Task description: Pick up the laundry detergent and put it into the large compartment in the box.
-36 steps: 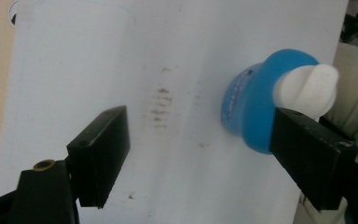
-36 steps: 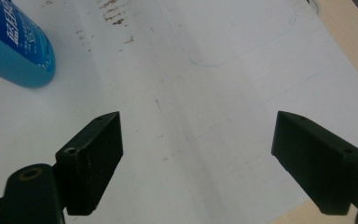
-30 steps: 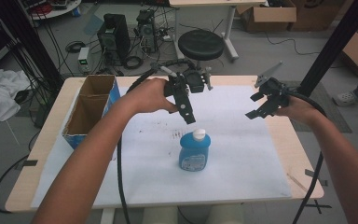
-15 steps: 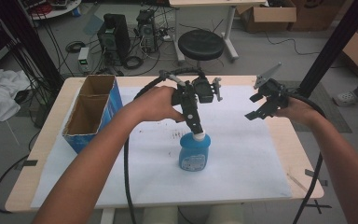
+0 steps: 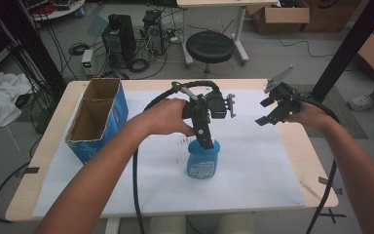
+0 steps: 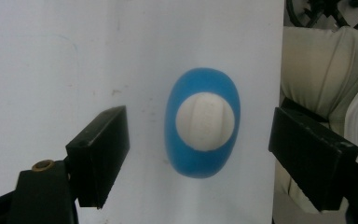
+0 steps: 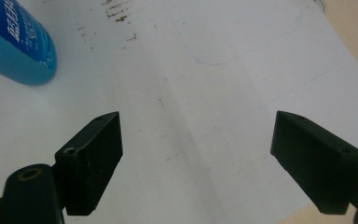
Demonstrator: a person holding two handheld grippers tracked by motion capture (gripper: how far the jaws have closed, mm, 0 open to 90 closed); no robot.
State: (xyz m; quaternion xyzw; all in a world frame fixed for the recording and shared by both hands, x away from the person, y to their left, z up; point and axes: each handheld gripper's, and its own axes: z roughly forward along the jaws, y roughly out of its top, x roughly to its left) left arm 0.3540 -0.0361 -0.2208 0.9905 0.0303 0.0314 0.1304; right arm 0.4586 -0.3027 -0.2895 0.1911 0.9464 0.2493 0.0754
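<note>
Blue bottle (image 5: 202, 160) stands upright mid-table on the white sheet (image 5: 253, 165). My left gripper (image 6: 200, 140) hangs straight above its white cap (image 6: 205, 121), jaws spread, cap between them and nearer the right jaw. I'd centre first, then descend vertically and close on the cap. Right gripper (image 5: 272, 111) is spread, empty, well apart to the right.

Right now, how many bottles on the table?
1. The blue bottle stands upright on the white sheet near the table's middle, directly under the open left gripper. The cardboard box interior is partly hidden.
</note>
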